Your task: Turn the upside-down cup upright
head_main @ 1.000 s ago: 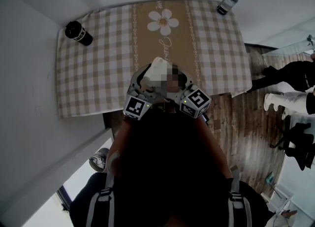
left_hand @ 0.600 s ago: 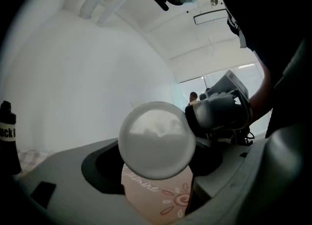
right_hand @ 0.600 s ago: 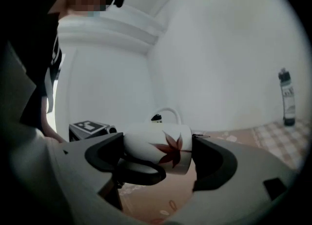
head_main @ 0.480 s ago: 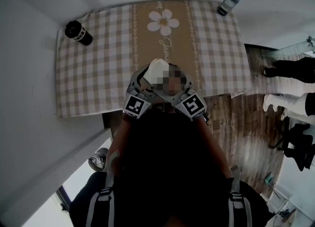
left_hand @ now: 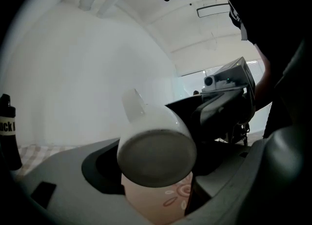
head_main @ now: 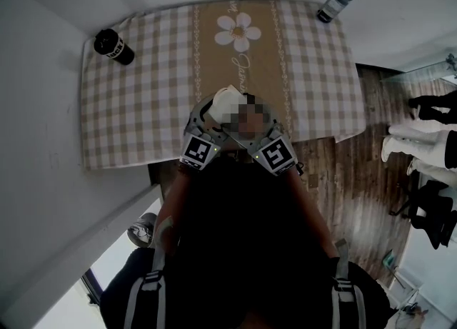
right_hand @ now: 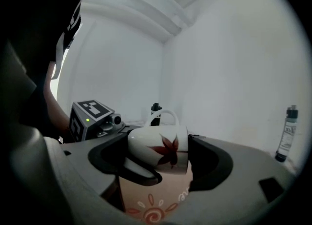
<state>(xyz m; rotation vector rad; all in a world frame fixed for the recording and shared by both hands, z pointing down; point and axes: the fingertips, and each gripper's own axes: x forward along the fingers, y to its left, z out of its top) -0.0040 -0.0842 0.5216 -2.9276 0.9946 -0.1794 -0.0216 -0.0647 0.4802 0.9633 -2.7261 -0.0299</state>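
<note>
Your left claw [left_hand: 153,182] is clamped across the sides of the cup [left_hand: 157,156]. The cup's base faces back along that claw, so it lies on its side in the air, neither mouth-down nor upright. Your right claw [right_hand: 158,165] comes in across it and has just been closing, with the cup between its pads end to end. One pad is at the base and the other at the rim, and both look to be touching.

I judge this crossed hold to be a handover. The side grip has the cup halfway round, and an end-to-end grip would let you roll it the rest of the way. The handle [right_hand: 163,115] points up, free of both claws.

In the head view the cup hangs just over the near edge of the desk [head_main: 143,113], so set it down further in. The checked middle is open. The black bottle [head_main: 114,48] and the grey-capped bottle [head_main: 334,1] stand at the far corners, well apart from you.
</note>
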